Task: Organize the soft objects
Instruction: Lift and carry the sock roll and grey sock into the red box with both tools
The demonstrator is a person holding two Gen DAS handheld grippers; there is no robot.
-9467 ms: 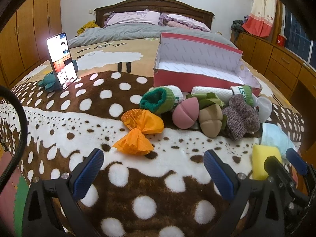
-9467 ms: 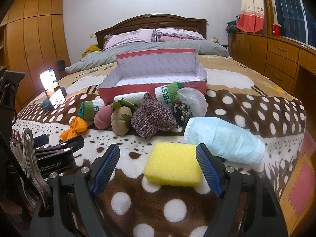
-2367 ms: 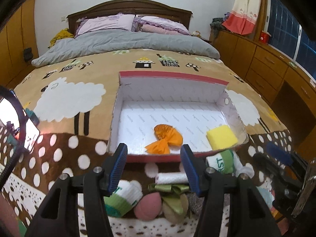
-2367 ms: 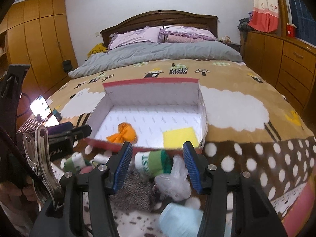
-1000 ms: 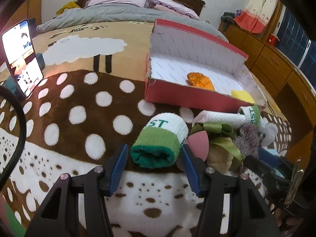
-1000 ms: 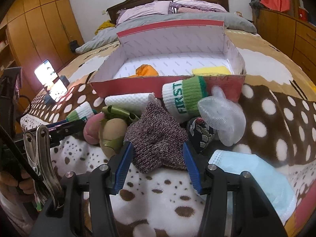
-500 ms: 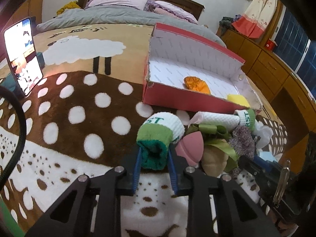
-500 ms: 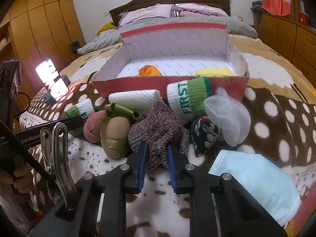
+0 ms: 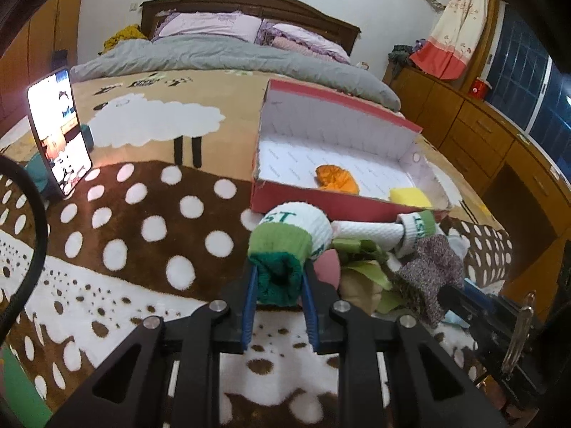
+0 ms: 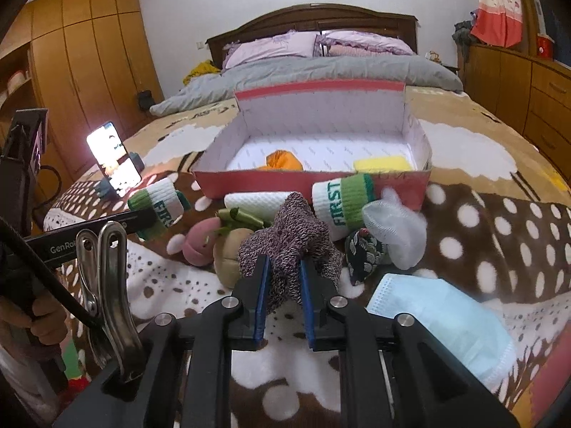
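My left gripper [image 9: 279,280] is pinched tight on the rolled green-and-white sock [image 9: 289,249], blue pads pressed into its dark green cuff end. The roll's long axis runs straight ahead from the jaws, its white end toward the red cardboard box [image 9: 321,204] just beyond it. My right gripper [image 10: 283,278] is nipped on the mottled purple-grey knit sock [image 10: 289,239]; the fabric bunches up between the pads and stands upward, with no clear long axis.

Just past the right jaws lie a second rolled green-and-white sock [image 10: 342,201] with its long axis crosswise, and a white waffle-knit roll [image 10: 257,200], both against the box's near wall. Left of them sit a pink and tan plush [image 10: 214,242], right a translucent white cap [image 10: 396,228], and nearer right a pale blue face mask [image 10: 449,324].

Inside the box are an orange crinkled bundle [image 10: 283,160] and a yellow sponge [image 10: 382,163], with bare floor between them. Left of the left jaws there is open dotted brown blanket [image 9: 142,228], out to a lit propped phone [image 9: 59,132].
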